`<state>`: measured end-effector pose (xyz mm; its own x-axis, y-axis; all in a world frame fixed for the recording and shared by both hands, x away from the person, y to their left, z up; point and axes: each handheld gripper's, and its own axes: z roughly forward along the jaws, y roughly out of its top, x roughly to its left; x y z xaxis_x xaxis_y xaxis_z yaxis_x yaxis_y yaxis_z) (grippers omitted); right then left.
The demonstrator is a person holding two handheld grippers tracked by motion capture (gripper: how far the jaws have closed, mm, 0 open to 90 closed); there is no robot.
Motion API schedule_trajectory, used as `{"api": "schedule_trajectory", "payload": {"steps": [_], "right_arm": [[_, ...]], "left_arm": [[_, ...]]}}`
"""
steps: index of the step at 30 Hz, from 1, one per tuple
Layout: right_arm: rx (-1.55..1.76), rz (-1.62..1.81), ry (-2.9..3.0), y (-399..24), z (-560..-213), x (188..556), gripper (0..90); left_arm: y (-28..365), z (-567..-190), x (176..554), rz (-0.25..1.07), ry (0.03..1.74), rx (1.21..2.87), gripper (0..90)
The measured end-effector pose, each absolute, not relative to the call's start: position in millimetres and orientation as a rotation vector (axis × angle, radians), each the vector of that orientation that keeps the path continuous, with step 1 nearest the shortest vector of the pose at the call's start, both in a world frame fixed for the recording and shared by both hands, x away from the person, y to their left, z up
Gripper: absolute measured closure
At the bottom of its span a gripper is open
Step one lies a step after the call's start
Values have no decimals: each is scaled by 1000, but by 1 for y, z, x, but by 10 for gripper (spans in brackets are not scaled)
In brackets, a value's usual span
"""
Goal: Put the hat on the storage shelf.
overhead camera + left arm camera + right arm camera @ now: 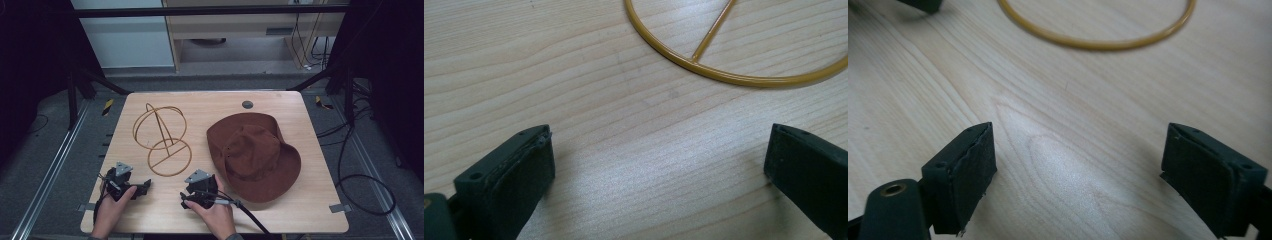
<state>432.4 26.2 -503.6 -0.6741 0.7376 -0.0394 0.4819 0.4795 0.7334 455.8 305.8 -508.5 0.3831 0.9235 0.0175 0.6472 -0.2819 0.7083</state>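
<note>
High view shows a brown hat (254,155) lying flat on the table (310,210), just right of a gold wire stand (162,140). The left gripper (142,186) and right gripper (186,200) rest near the front edge, both with jaws spread wide and empty. I judge the hat should go on the stand, so grasp the brim softly. Both gripper views show the stand's base ring closely, not the hat.

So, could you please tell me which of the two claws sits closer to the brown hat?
The right claw: it rests on the table beside the near-left brim of the brown hat, whereas the left claw sits farther left, below the gold wire hat stand.
</note>
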Motion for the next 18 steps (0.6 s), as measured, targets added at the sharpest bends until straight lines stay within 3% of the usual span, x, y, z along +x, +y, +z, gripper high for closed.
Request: {"api": "schedule_trajectory", "payload": {"steps": [7,18], "right_arm": [[982,1048,2343,23,-460,415,110],[970,1076,2343,-15,-429,405,71]], "left_arm": [[306,-509,456,579,1345,2029,0],[306,-509,456,580,1346,2028,0]]}}
